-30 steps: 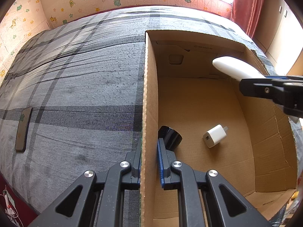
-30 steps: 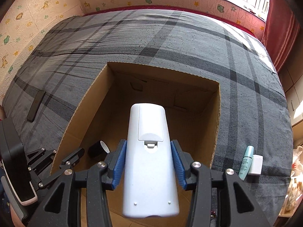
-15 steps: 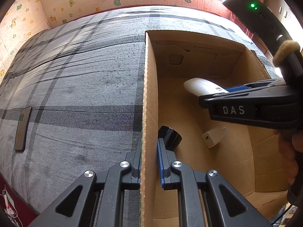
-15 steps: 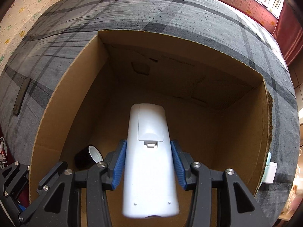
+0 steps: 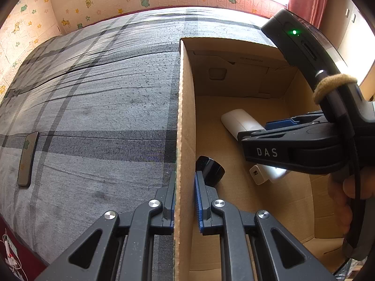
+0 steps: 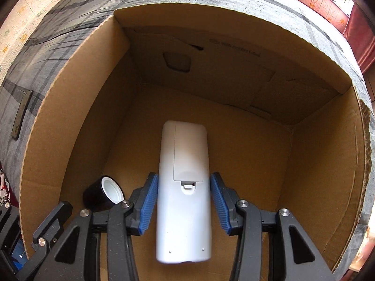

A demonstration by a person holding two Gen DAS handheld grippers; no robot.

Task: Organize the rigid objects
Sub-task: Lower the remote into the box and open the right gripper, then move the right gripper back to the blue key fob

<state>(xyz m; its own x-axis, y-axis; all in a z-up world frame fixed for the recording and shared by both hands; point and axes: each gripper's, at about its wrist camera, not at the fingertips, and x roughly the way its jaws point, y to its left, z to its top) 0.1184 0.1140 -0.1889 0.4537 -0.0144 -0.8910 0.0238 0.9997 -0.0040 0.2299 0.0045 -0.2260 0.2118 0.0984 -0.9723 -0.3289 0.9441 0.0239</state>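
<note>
A bed with a grey plaid cover (image 5: 93,107) carries an open brown cardboard box (image 6: 77,107). The left tool (image 5: 185,201) is clenched on the box's side wall. The right tool (image 6: 184,207) reaches down inside the box, its blue pads grasping a white oblong plastic remote control (image 6: 184,187), back side up. On the box floor lie a black round cap with white lining (image 6: 103,193) and a small white charger cube (image 5: 257,175). A dark flat phone (image 5: 27,158) rests on the cover, well apart from the box.
</note>
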